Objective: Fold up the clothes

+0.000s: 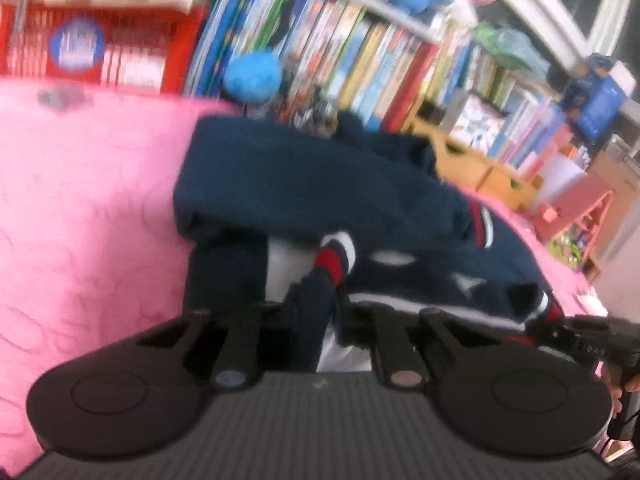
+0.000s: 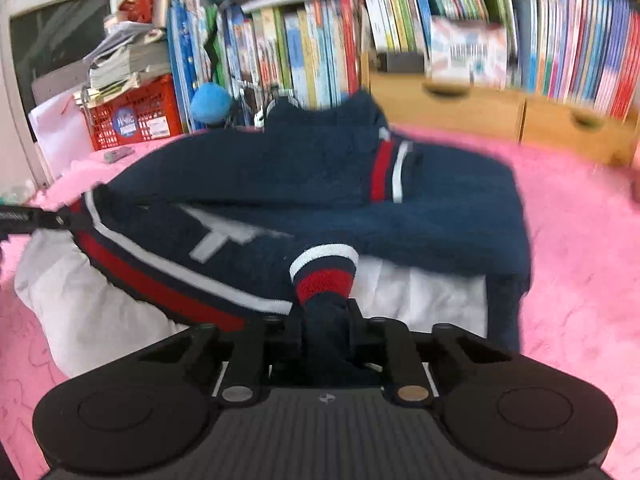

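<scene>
1. Navy sweater (image 2: pixel 280 184): lies partly folded on the pink blanket (image 2: pixel 580 240); both views blurred.
2. Right hand-held gripper (image 2: pixel 324 320): jaws closed on a striped cuff (image 2: pixel 324 272).
3. Left hand-held gripper (image 1: pixel 310 312): jaws pinch navy fabric; fingertips hidden by cloth.
4. White cloth (image 2: pixel 80 300) beneath the sweater: mostly covered.

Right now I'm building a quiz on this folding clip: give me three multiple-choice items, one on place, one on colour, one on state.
1. Where does the navy sweater lie?
A. pink blanket
B. wooden floor
C. red crate

2. Which colours band its cuff?
A. green, yellow
B. white, red
C. orange, black

3. What is the right gripper doing?
A. open, clear
B. shut on sleeve
C. holding book

Answers: 1 A, pink blanket surrounds it. 2 B, white band above red. 3 B, the fingers pinch navy fabric below the cuff; the left gripper does likewise.
</scene>
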